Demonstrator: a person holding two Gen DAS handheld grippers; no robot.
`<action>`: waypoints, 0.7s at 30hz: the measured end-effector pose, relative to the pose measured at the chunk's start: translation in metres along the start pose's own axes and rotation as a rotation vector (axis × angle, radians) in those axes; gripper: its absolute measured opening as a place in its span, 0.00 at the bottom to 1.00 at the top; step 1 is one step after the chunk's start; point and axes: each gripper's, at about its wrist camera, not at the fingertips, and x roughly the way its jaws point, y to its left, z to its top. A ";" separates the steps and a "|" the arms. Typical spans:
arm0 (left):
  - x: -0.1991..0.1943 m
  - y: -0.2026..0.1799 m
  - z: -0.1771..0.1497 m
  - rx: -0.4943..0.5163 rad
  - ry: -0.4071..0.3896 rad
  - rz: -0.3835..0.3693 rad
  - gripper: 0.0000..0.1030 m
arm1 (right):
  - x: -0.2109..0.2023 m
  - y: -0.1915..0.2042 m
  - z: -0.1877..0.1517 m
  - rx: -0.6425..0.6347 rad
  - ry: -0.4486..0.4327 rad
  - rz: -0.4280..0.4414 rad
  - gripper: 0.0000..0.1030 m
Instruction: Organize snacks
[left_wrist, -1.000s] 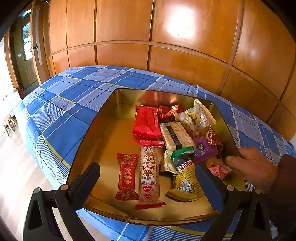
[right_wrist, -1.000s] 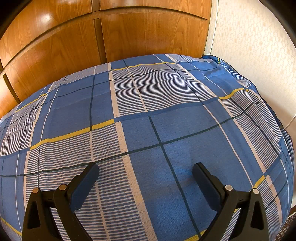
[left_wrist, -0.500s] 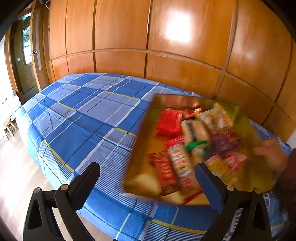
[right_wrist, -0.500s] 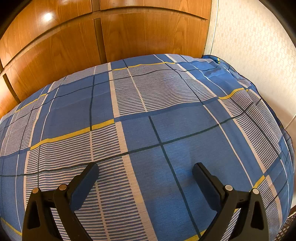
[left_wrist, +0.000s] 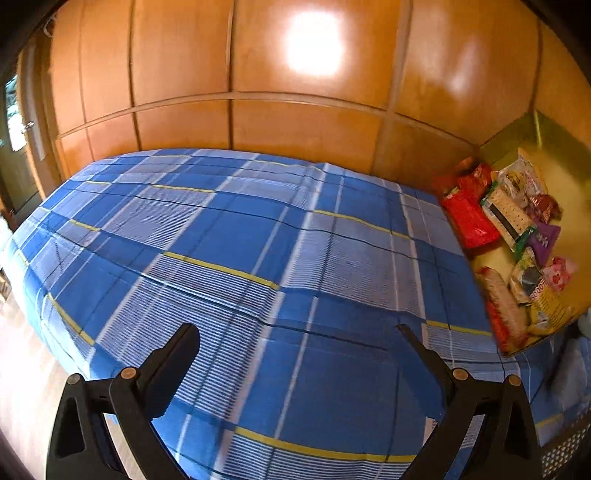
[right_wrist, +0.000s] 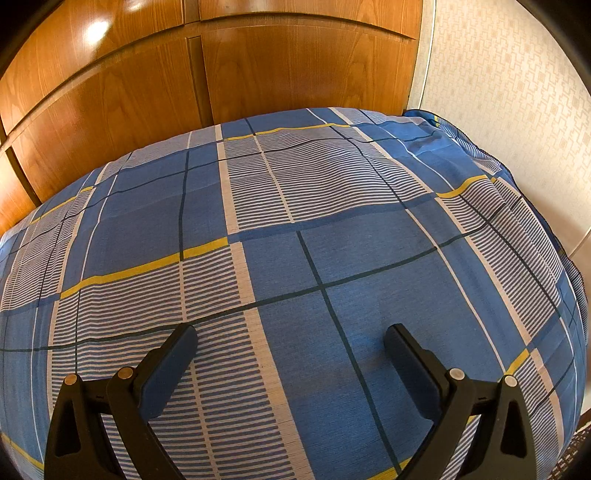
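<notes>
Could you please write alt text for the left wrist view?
The open left gripper hovers empty over a blue plaid cloth. A gold tray of wrapped snacks sits at the right edge, with wood panelling behind.

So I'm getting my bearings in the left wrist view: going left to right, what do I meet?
Door → blue plaid bedspread → red packet → gold tin.

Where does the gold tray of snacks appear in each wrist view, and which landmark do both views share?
Left wrist: the gold tray sits at the far right edge, tilted, snacks piled inside.
Right wrist: not in view.
Shared landmark: the blue plaid cloth, with wooden panels behind.
</notes>
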 end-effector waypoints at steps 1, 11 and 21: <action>0.002 -0.003 -0.001 0.008 0.006 -0.003 1.00 | 0.000 0.000 0.000 0.000 0.000 0.000 1.00; 0.014 -0.006 -0.008 0.016 0.047 -0.015 1.00 | -0.001 0.000 0.001 0.000 0.001 0.000 1.00; 0.006 -0.004 -0.007 0.015 0.027 -0.018 1.00 | -0.002 0.001 0.001 0.001 0.000 0.001 1.00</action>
